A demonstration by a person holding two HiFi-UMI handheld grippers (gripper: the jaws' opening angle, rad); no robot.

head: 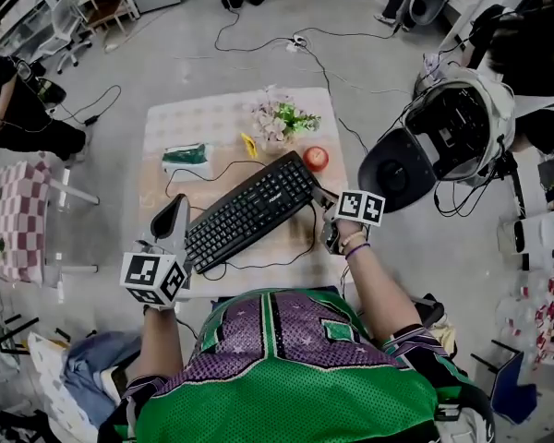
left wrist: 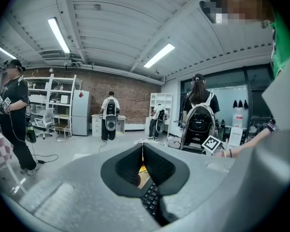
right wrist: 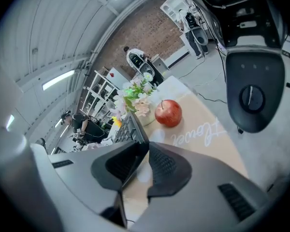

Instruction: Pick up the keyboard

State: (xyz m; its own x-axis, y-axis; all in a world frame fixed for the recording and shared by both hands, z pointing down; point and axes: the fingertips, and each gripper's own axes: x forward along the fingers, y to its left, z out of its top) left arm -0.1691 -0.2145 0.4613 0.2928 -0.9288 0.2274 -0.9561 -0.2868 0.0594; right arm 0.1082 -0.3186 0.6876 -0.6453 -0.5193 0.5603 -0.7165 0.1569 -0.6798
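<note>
The black keyboard (head: 249, 212) lies slantwise over the cloth-covered table (head: 194, 118), its right end toward the apple. My right gripper (head: 323, 197) is shut on that right end; in the right gripper view the keyboard's (right wrist: 128, 127) edge runs between the two pads of the right gripper (right wrist: 146, 146). My left gripper (head: 178, 210) sits at the keyboard's left end, jaws shut with the tips touching. In the left gripper view a few keys of the keyboard (left wrist: 151, 199) show below the closed left gripper (left wrist: 143, 151); nothing sits between the tips.
On the table stand a red apple (head: 316, 159), a pot of flowers (head: 279, 120), a green-white tissue pack (head: 186, 161) and a small yellow object (head: 247, 145). The keyboard's cable (head: 286, 258) loops near the front edge. A black-and-white machine (head: 443, 137) stands right, a checked table (head: 14, 220) left.
</note>
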